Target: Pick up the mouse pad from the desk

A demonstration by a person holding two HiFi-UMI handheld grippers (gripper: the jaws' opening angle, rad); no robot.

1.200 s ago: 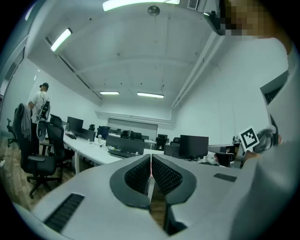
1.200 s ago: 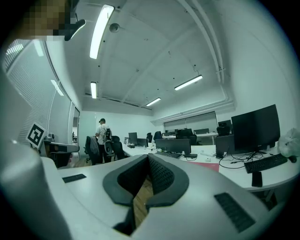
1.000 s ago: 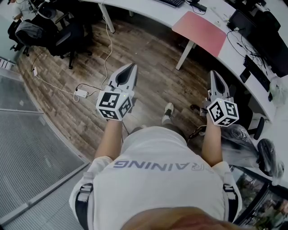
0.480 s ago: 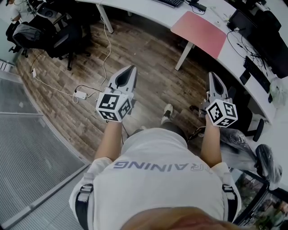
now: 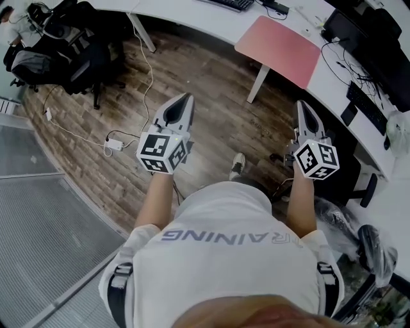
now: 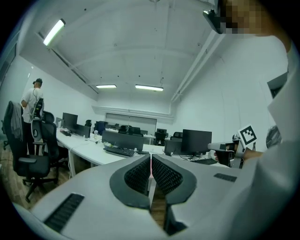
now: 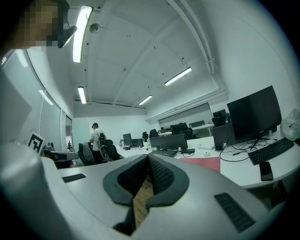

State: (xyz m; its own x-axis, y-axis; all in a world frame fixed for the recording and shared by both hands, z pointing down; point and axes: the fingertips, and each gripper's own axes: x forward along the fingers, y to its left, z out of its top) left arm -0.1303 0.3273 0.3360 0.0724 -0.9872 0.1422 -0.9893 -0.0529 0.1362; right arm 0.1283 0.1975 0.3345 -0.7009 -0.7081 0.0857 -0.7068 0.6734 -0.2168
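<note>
A pink mouse pad [image 5: 279,41] lies on the white desk [image 5: 192,14] near its front edge; it also shows as a pink strip [image 7: 202,163] in the right gripper view. My left gripper [image 5: 188,97] is held over the wooden floor, well short of the desk, shut with nothing between its pads. My right gripper [image 5: 302,104] is level with it on the right, below and right of the pad, also shut and empty. In the left gripper view the closed fingertips [image 6: 150,161] point toward the desk row.
Keyboards [image 5: 233,3], monitors [image 5: 359,29] and cables crowd the desk around the pad. A white desk leg [image 5: 259,82] stands under it. Black office chairs [image 5: 77,54] and a power strip [image 5: 114,142] with cord lie on the floor at left. A person [image 7: 96,138] stands far off.
Both grippers and I have moved forward toward the desk; the pink mouse pad and the chairs have slid left in the head view. Both grippers stay shut.
</note>
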